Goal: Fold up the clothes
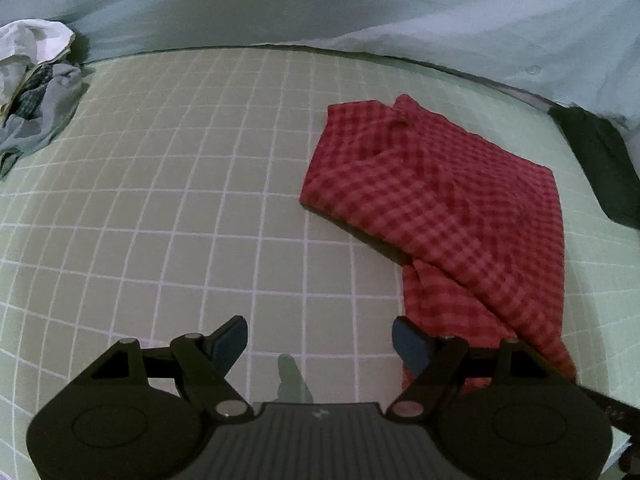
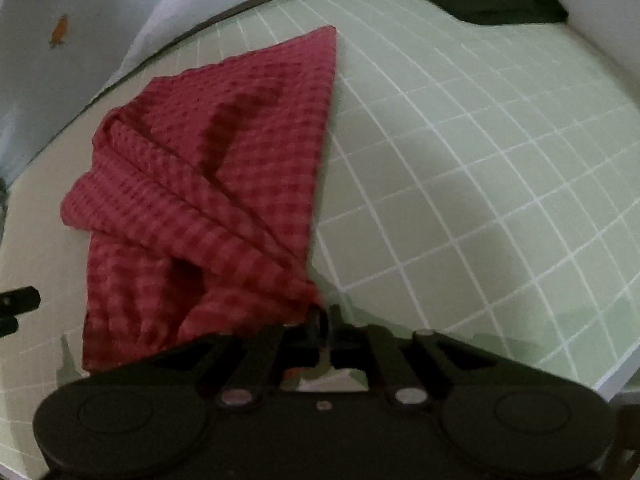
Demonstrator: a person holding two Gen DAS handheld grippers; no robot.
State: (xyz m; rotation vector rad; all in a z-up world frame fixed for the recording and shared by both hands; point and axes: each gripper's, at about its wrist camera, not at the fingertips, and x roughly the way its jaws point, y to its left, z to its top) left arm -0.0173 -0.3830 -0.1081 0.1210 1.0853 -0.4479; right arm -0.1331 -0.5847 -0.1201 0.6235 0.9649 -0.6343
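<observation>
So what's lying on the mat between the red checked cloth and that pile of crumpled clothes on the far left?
Nothing: in the left wrist view only bare green grid mat lies between the red checked cloth and the crumpled clothes.

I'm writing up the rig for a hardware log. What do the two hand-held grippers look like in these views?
Both are matte black. The left hand-held gripper has two round housings either side of a ribbed grey centre plate with a small pale mark, silver pivot pins on angled linkage arms, and dark blue pads on its fingers. The right hand-held gripper shows the same round housings, linkages and silver pins. No cables or sleeves are visible.
</observation>
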